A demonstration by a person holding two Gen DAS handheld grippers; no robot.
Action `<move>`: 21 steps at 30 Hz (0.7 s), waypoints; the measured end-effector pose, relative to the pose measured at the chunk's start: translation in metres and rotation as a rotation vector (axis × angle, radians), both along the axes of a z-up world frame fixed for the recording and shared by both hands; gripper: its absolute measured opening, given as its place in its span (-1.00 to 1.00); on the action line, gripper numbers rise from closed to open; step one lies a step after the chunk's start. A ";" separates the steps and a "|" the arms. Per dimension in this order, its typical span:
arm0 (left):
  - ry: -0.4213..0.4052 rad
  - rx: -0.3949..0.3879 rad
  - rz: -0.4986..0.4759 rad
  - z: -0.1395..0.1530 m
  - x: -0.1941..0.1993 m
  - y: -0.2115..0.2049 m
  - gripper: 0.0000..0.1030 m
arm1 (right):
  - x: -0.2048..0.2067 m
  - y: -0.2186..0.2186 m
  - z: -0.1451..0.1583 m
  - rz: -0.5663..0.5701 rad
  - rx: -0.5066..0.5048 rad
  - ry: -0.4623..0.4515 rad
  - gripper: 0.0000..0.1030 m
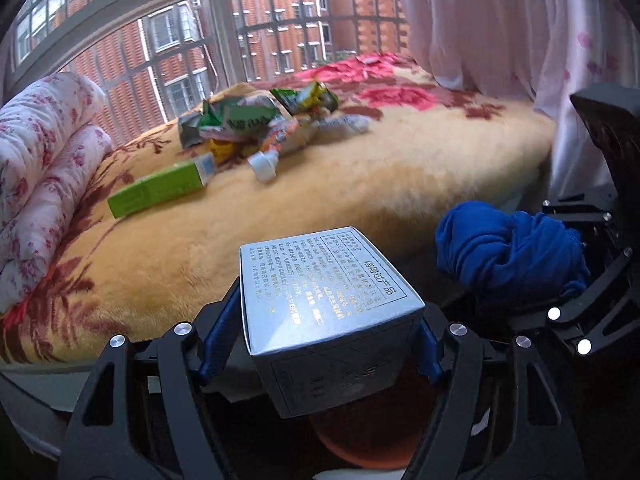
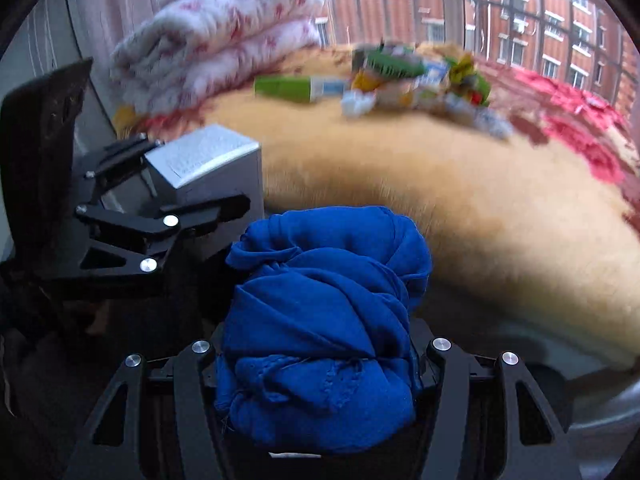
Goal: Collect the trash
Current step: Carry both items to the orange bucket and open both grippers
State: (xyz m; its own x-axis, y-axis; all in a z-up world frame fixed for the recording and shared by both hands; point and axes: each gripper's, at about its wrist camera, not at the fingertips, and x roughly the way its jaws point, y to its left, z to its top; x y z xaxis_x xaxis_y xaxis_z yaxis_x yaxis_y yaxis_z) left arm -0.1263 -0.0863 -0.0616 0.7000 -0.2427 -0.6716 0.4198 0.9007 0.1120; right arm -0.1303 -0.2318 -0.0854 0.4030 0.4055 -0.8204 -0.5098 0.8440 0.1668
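Observation:
My left gripper (image 1: 320, 340) is shut on a silver box (image 1: 320, 300) with printed text, held off the near edge of the bed; the box also shows in the right wrist view (image 2: 204, 160). My right gripper (image 2: 320, 356) is shut on a bunched blue cloth (image 2: 324, 320), held beside the left gripper; the cloth also shows in the left wrist view (image 1: 508, 252). On the bed's far side lie a green box (image 1: 160, 190), a pile of crumpled wrappers (image 1: 256, 120) and a small white cap (image 1: 262, 164).
The bed has a yellow plush blanket (image 1: 360, 184) with red flowers. A folded floral quilt (image 1: 44, 168) lies at its left end. A barred window (image 1: 200, 40) stands behind and a pink curtain (image 1: 520, 20) hangs at the right. An orange-brown container (image 1: 360, 432) sits below the silver box.

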 end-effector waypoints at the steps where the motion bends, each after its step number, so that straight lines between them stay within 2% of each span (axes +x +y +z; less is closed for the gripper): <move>1: 0.013 0.015 -0.009 -0.008 -0.002 0.000 0.36 | 0.000 0.000 -0.006 0.001 -0.007 0.017 0.15; 9: 0.236 0.055 -0.030 -0.075 0.008 0.000 0.36 | -0.003 0.007 -0.064 0.048 -0.115 0.163 0.15; 13: 0.301 0.083 -0.060 -0.099 0.005 -0.006 0.36 | 0.002 0.013 -0.084 0.076 -0.131 0.218 0.15; 21: 0.381 0.115 -0.060 -0.123 0.008 -0.004 0.36 | 0.014 0.024 -0.115 0.100 -0.145 0.298 0.15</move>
